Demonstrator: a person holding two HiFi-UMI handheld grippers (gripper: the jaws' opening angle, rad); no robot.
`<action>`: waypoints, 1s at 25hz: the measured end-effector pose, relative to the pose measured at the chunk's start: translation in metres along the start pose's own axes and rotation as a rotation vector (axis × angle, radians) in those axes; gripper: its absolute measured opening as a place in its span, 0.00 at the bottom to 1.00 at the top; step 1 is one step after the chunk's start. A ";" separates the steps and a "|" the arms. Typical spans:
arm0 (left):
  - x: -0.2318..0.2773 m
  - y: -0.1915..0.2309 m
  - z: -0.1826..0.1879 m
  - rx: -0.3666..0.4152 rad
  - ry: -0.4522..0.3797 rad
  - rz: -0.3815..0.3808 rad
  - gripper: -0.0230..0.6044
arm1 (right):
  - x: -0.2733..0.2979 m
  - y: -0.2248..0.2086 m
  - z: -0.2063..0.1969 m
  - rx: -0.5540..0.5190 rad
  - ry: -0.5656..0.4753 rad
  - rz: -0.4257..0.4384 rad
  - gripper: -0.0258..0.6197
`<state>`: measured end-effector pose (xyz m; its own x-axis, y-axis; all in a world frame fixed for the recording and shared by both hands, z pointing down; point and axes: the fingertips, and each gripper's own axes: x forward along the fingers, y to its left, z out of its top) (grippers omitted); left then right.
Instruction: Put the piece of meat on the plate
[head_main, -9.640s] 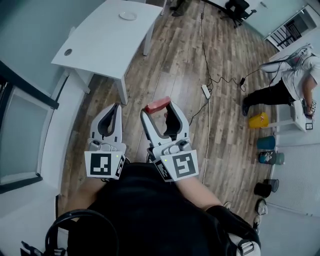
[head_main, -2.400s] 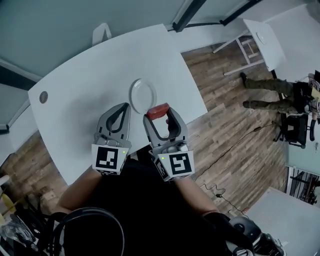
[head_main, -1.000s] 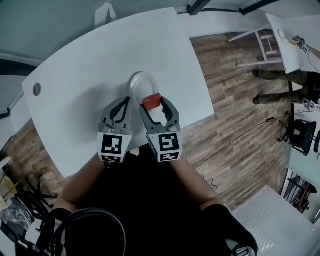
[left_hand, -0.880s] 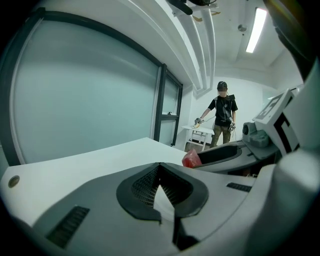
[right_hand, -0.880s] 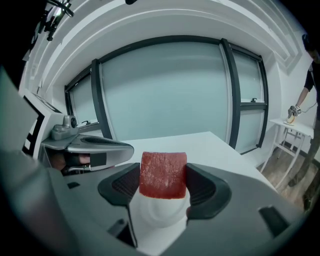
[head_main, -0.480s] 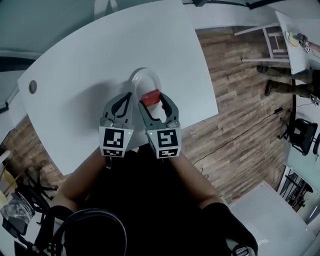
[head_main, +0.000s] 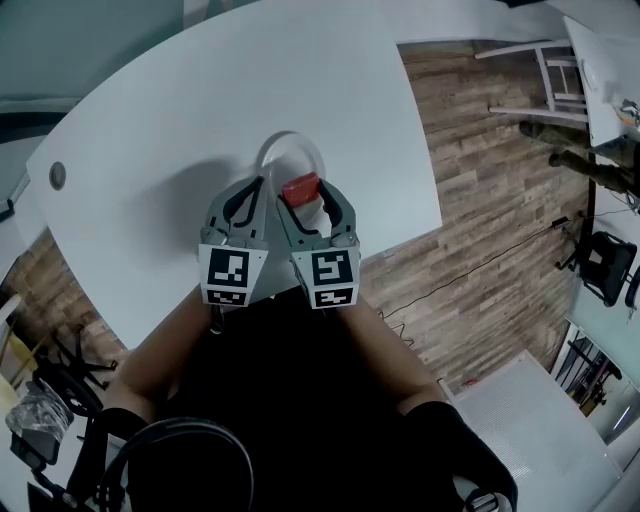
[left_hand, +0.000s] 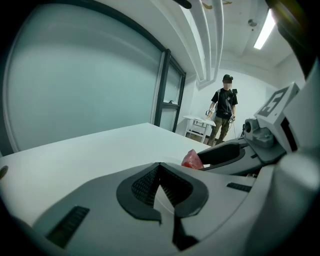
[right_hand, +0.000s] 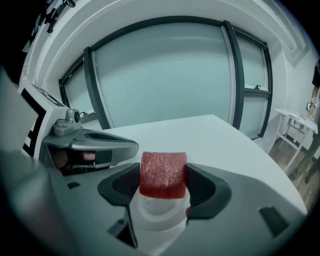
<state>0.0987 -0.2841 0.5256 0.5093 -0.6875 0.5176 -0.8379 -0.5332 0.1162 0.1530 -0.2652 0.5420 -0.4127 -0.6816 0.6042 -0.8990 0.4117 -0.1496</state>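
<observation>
Both grippers have come in over the smooth white rounded table (head_main: 150, 120) since the floor shot. The right gripper (head_main: 301, 192) is pinching the piece of meat (right_hand: 163, 175), a red grainy square-sided block, over the near side of the round white plate (head_main: 283, 148); contact is unclear. The left gripper (left_hand: 159, 176) is sitting just left, jaws pressed together on nothing. A person (left_hand: 224, 112) is standing far off.
</observation>
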 end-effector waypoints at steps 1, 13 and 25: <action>0.002 0.000 -0.002 -0.002 0.006 -0.001 0.04 | 0.002 0.000 -0.002 0.000 0.007 0.001 0.48; 0.017 0.004 -0.019 -0.036 0.055 -0.005 0.04 | 0.023 -0.004 -0.019 0.007 0.116 0.006 0.48; 0.020 0.011 -0.025 -0.066 0.067 -0.004 0.03 | 0.035 -0.004 -0.018 -0.026 0.184 -0.019 0.48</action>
<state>0.0953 -0.2917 0.5582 0.5002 -0.6499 0.5722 -0.8482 -0.5009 0.1724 0.1447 -0.2801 0.5780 -0.3601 -0.5679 0.7401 -0.9011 0.4173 -0.1182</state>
